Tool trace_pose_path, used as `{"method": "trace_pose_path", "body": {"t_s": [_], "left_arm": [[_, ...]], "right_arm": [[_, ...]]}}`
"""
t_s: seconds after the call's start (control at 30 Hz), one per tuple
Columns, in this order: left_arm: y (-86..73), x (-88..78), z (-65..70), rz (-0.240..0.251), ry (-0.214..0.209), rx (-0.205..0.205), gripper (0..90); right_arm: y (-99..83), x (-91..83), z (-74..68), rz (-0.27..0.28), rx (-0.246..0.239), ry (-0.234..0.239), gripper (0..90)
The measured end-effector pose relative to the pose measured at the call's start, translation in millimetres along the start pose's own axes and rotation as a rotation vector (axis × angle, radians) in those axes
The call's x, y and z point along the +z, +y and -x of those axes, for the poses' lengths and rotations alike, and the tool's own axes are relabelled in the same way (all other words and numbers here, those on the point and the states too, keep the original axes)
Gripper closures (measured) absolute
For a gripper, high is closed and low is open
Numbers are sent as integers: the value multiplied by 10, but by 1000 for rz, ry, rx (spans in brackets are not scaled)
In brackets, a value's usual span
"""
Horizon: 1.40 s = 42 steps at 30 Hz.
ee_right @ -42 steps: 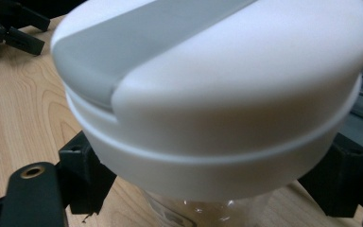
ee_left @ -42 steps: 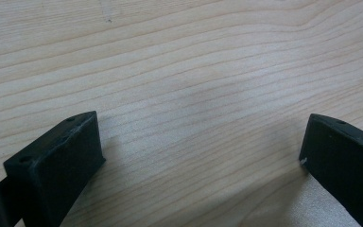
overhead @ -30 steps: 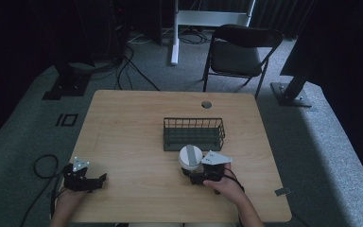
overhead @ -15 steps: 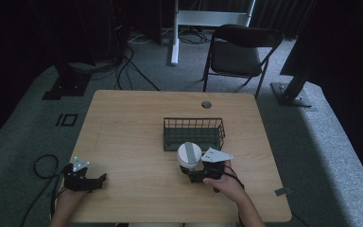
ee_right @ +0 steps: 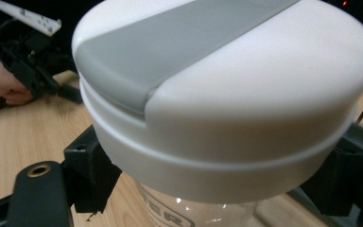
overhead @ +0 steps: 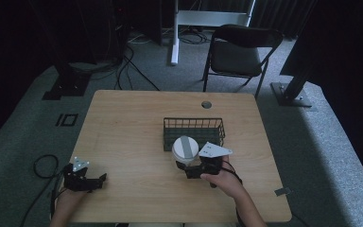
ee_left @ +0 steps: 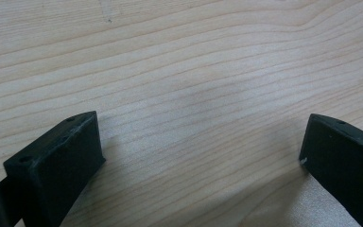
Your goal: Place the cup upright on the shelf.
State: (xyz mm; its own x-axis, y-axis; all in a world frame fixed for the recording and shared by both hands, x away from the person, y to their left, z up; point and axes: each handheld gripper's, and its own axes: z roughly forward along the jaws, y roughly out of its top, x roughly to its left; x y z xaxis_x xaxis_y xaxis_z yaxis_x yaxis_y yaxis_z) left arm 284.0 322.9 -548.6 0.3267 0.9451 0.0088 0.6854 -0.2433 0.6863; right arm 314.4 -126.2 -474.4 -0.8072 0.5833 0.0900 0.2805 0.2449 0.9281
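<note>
A clear jar with a white lid crossed by a grey stripe (overhead: 185, 148) (ee_right: 227, 90) is held just in front of the dark wire basket (overhead: 194, 126), lifted off the wooden table (overhead: 132, 123). My right gripper (overhead: 189, 166) is shut on the jar just below its lid, one jaw on each side. My left gripper (overhead: 94, 181) rests low at the table's near left corner, open, with bare wood between its fingers (ee_left: 61, 156).
A cable hole (overhead: 206, 104) lies near the table's far edge. A black folding chair (overhead: 238, 52) stands behind the table, with cables and stand bases on the floor around it.
The right gripper and the jar have shifted slightly left and toward the basket. The left gripper has not moved.
</note>
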Motion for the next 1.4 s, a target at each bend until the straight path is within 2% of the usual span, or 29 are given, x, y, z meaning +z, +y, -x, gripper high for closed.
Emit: {"method": "trace_pose_path", "body": {"t_s": [0.2, 0.47, 0.7, 0.77, 0.97, 1.07, 1.27, 1.3, 1.4], "left_arm": [[0, 0, 0, 0, 0, 0, 2], [0, 0, 0, 0, 0, 0, 2], [0, 0, 0, 0, 0, 0, 2], [0, 0, 0, 0, 0, 1, 2], [0, 0, 0, 0, 0, 0, 2], [0, 0, 0, -1, 0, 1, 2], [0, 0, 0, 0, 0, 0, 2], [0, 0, 0, 0, 0, -1, 2], [0, 0, 2, 0, 0, -2, 2]], "right_arm": [[140, 5, -11, 15, -10, 7, 182], [362, -23, 56, 64, -16, -54, 182], [522, -46, 151, 98, -3, -158, 182], [564, -49, 172, 99, -13, -196, 182], [663, -60, 273, 121, 18, -320, 182], [688, -58, 337, 132, 32, -367, 182], [710, -20, 437, 115, 61, -429, 182], [709, -9, 456, 110, 53, -443, 182], [697, 25, 509, 97, 84, -475, 182]]}}
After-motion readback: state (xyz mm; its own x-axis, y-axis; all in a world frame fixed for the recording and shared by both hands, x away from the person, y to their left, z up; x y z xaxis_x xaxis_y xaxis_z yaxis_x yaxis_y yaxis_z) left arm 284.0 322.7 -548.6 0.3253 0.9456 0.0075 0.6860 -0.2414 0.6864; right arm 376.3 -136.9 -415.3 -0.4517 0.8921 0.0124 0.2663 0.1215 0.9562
